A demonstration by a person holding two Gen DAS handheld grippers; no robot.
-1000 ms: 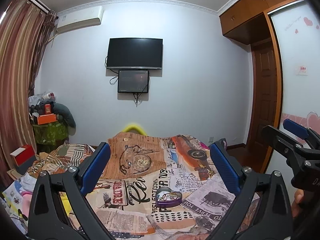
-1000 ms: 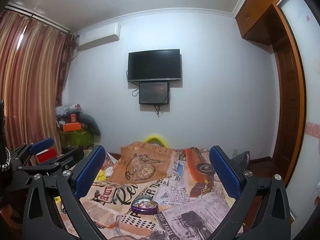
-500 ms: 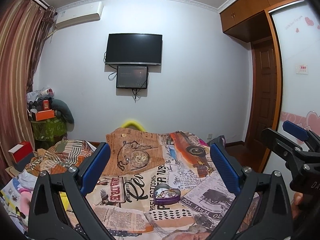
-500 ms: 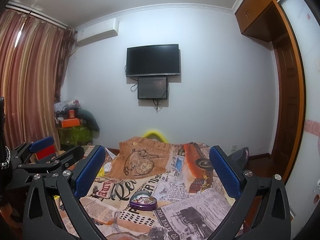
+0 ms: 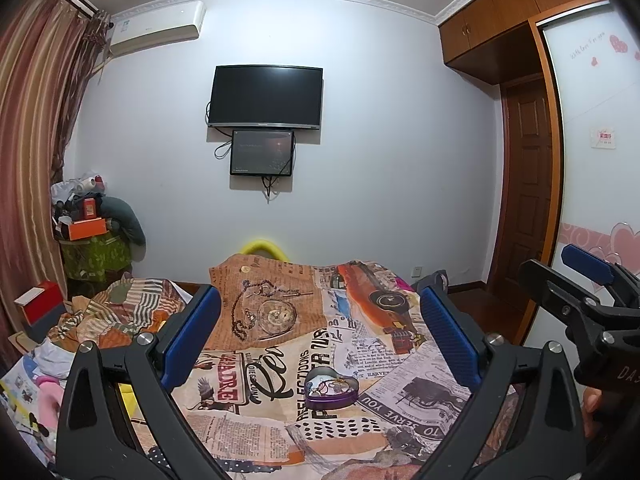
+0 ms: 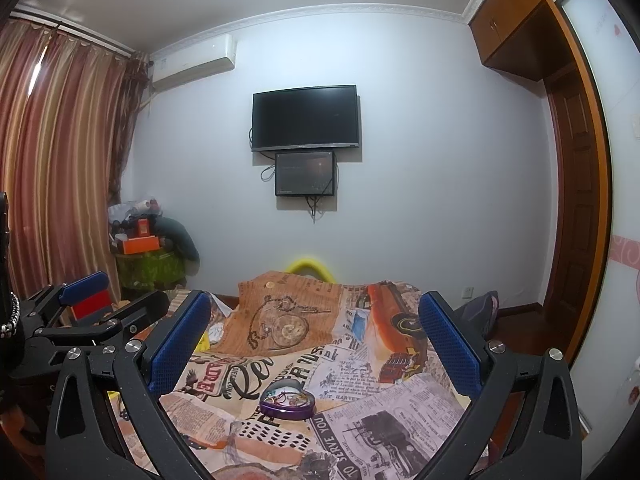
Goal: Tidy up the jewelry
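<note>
Both the left gripper (image 5: 320,340) and the right gripper (image 6: 316,340) hover with fingers spread and empty. The heart-shaped tin (image 5: 331,389) on the bed (image 5: 248,420) looks light, rigid and slippery; its tangled jewelry (image 6: 289,394) seems delicate, so gripping the tin's side walls looks safest.

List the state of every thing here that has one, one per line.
left gripper: open, holding nothing
right gripper: open, holding nothing
heart-shaped tin: lid off, jewelry inside, resting on the bed
television: screen dark
wooden door: shut
curtain: drawn
</note>
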